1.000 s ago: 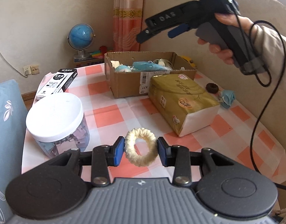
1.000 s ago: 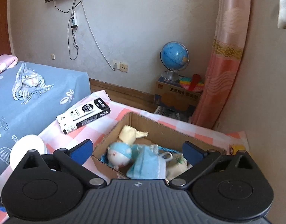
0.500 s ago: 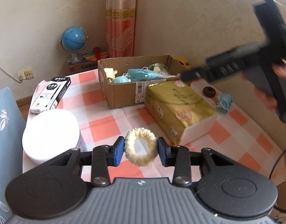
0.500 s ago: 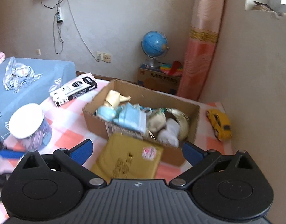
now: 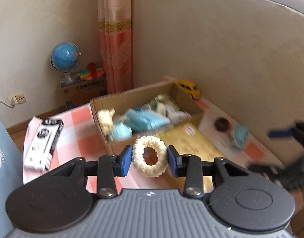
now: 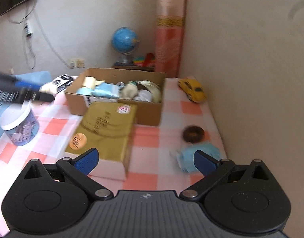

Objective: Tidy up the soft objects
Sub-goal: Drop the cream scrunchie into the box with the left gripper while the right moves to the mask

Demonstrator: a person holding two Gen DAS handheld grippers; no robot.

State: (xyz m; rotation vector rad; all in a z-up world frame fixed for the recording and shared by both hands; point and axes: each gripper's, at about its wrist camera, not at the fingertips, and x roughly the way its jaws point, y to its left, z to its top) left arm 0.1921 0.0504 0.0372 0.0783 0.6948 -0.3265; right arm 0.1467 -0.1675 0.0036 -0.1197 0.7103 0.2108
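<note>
The cardboard box already holds several soft things, the left gripper clamps a cream scrunchie, and the right gripper, fingers apart, nears the brown scrunchie and blue mask left on the desk.

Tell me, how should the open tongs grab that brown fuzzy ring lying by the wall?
Come from above and pinch across the brown fuzzy ring. It lies flat on the checked tablecloth, so no side stands up. The open right tongs have spare width.

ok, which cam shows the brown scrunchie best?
Right wrist view: the brown scrunchie lies unobstructed on the checked tablecloth, ring shape legible, just beyond the blue cloth. Left wrist view shows it only as a small blurred dark blob near the wall.
</note>
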